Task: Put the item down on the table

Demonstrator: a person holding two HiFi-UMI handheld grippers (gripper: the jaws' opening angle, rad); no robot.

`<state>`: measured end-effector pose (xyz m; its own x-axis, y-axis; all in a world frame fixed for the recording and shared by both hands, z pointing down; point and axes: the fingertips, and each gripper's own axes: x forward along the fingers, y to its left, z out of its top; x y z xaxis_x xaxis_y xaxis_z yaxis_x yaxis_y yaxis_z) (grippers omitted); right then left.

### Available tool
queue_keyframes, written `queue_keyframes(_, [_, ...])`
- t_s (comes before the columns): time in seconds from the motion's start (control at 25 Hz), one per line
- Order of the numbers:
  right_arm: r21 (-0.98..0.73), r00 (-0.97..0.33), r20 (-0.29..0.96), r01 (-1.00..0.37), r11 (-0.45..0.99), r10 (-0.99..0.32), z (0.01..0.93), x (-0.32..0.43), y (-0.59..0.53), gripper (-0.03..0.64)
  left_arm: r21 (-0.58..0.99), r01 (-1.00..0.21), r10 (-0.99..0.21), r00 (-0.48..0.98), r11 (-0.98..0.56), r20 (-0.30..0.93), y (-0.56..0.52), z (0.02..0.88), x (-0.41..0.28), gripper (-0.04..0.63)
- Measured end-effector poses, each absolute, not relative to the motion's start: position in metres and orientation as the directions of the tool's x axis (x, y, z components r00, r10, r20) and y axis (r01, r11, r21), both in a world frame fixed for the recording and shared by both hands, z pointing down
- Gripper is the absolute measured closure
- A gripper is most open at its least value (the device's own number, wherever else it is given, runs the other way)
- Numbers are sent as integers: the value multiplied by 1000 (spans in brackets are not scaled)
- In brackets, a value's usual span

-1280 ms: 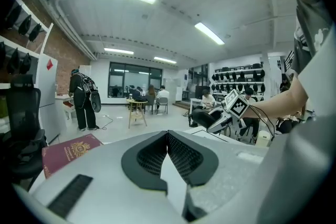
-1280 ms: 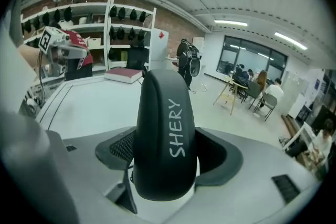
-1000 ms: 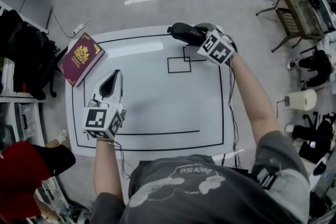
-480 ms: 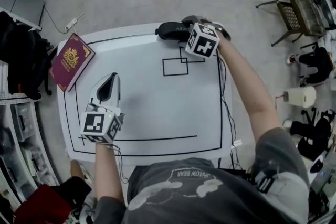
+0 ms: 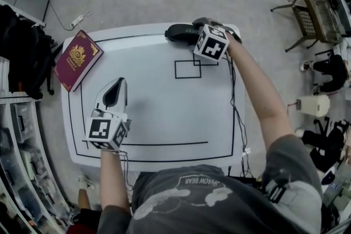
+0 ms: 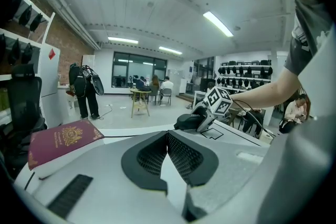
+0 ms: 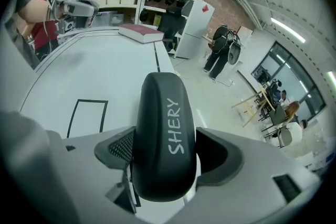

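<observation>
At the left rim of the white desk point(image 5: 164, 112), a maroon booklet point(image 5: 78, 59) with a gold crest is lying flat, tilted against the black border line drawn around the desktop. Just to its right and nearer the person, the left tool point(image 5: 113, 86) is pointing away from the body, inside the border line. Its own camera is showing its two jaws pressed together at the tips with nothing between them. Whether it is resting on the surface or hovering over it cannot be told. Toward the middle, the desktop is carrying only drawn marks, and a small black rectangle outline point(image 5: 187, 69) is sitting near the far side. Just beyond that outline, at the far edge of the desk, a black case point(image 5: 184, 33) is lying lengthwise along the edge, its rounded end sticking out to the left. The right tool point(image 5: 202, 33) is pinching this case across its body, one jaw on each side, and white lettering reading "SHERY" is showing along the top of the case in the right gripper view. The case is low over the border line, but no view is showing whether its underside is touching the desk. The person's right forearm point(image 5: 258, 101) is reaching out along the desk's right side to hold that tool.
</observation>
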<state>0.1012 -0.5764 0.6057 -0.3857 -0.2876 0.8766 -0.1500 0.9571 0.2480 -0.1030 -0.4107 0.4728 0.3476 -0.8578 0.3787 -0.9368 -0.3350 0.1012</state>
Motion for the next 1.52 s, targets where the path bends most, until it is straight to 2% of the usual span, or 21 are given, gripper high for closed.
queue_keyframes(0.16, [260,-400,863,-171,950,-308,598,103,-577,239,105,-935,-861,352,-338,367,-407,469,-104,592])
queue_keyframes(0.4, [293,-408,837,-229,928,-365,573,110,-567,239,114,-929,-865,370,-353,339,-398,458,-106,592])
queue_keyframes(0.56, [286,-462,783,-328,900,-417,542,109,-552,245,115,-919,-867,394,-377,305,-387,443,-107,592])
queue_keyframes(0.72, [236,-519,724,-432,870,-454,508,104,-528,300,121,-910,-870,414,-396,268,-375,427,-112,592])
queue_keyframes(0.96, [210,-530,659,-551,807,-533,478,101,-489,457,120,-900,-872,435,-419,222,-350,408,-122,592])
queue_keyframes(1.12, [212,-511,594,-645,734,-621,458,99,-468,601,103,-892,-870,452,-440,195,-330,395,-131,592])
queue_keyframes(1.16, [206,-507,578,-668,715,-640,453,97,-462,617,100,-891,-871,454,-443,189,-324,392,-134,592])
queue_keyframes(1.52, [133,-481,471,-791,598,-740,416,82,-381,618,97,-869,-859,494,-485,137,-265,375,-161,592])
